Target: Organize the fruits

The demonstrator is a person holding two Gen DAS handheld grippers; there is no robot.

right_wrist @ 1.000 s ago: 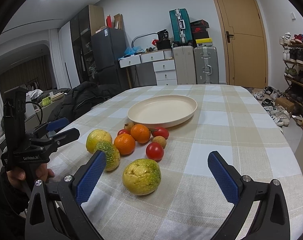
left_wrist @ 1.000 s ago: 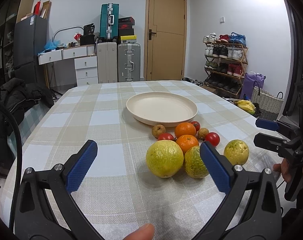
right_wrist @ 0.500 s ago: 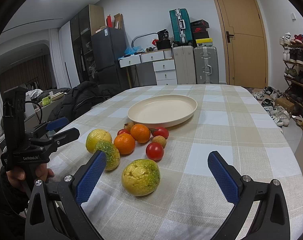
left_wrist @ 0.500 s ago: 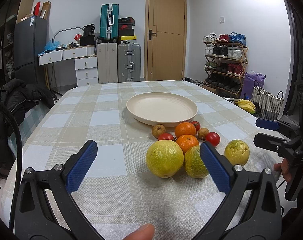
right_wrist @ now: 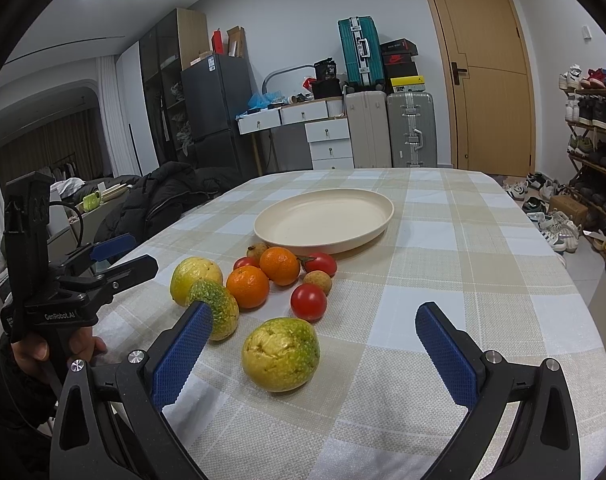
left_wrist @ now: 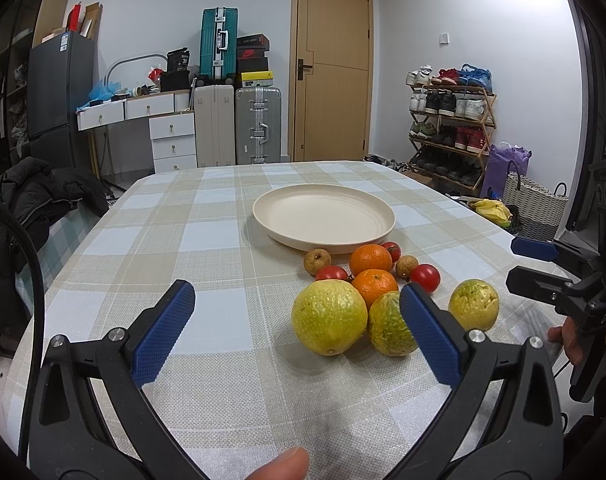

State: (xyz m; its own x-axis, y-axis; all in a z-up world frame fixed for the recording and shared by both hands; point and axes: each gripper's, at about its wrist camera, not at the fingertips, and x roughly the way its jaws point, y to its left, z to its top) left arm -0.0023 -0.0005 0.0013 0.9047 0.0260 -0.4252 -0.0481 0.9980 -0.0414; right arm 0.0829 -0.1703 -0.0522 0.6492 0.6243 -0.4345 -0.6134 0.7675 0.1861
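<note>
Nine fruits: all lie loose on the checked tablecloth (left_wrist: 207,240), bunched just in front of the plate (left_wrist: 323,216); none is on it yet.
Plate: cream, bare, near the middle of the table.
Left gripper (left_wrist: 297,334): jaws spread wide, holding nothing, low over the cloth near the big yellow-green fruit (left_wrist: 329,317).
Right gripper (right_wrist: 315,346): also wide open and empty, with the mottled yellow fruit (right_wrist: 280,354) lying between its jaws but untouched.
Small ones: two oranges (right_wrist: 279,265), three tomatoes (right_wrist: 308,301) and two brownish fruits, possibly longans.
Risk, rolling: round fruit on soft cloth may skid off sideways if one jaw touches first.
Risk, crowding: fruits touch, so reaching into the cluster could knock a neighbour.
Risk, squeeze: tomatoes would likely bruise under hard pressure.
</note>
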